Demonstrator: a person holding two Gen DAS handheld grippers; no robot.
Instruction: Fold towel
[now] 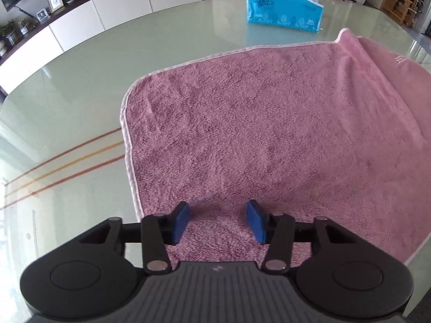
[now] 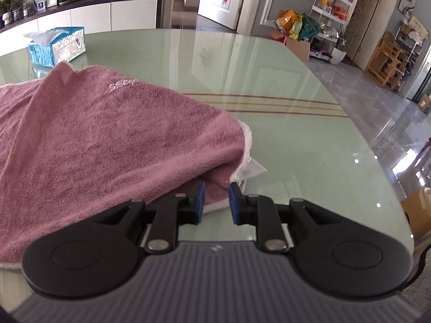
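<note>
Jaws, left wrist view: left gripper (image 1: 217, 222) is standing about half open over the near edge of the towel (image 1: 269, 140), blue pads apart with pile showing between them and nothing pinched.
Towel, left wrist view: it is lying spread on the glass table (image 1: 107, 75), its far right part rising in a lifted fold.
Doing it well, left: judging by this, the pads should be settling astride the near hem and closing on both layers before any lift.
Tissue pack, left wrist view: a blue pack (image 1: 284, 6) is sitting beyond the towel's far edge, a white sheet showing at its torn top.
Jaws, right wrist view: right gripper (image 2: 216, 202) is standing nearly closed at the towel's near corner (image 2: 212, 185); whether the pads are actually pressing cloth I cannot tell.
Towel, right wrist view: the raised flap is draping over toward the gripper, white label poking out beside the corner.
Doing it well, right: probably carrying the corner low and even with the other hand, to be keeping edges aligned.
Tissue pack, right wrist view: the pack (image 2: 58, 44) is sitting beyond the towel, tissue sticking up.
</note>
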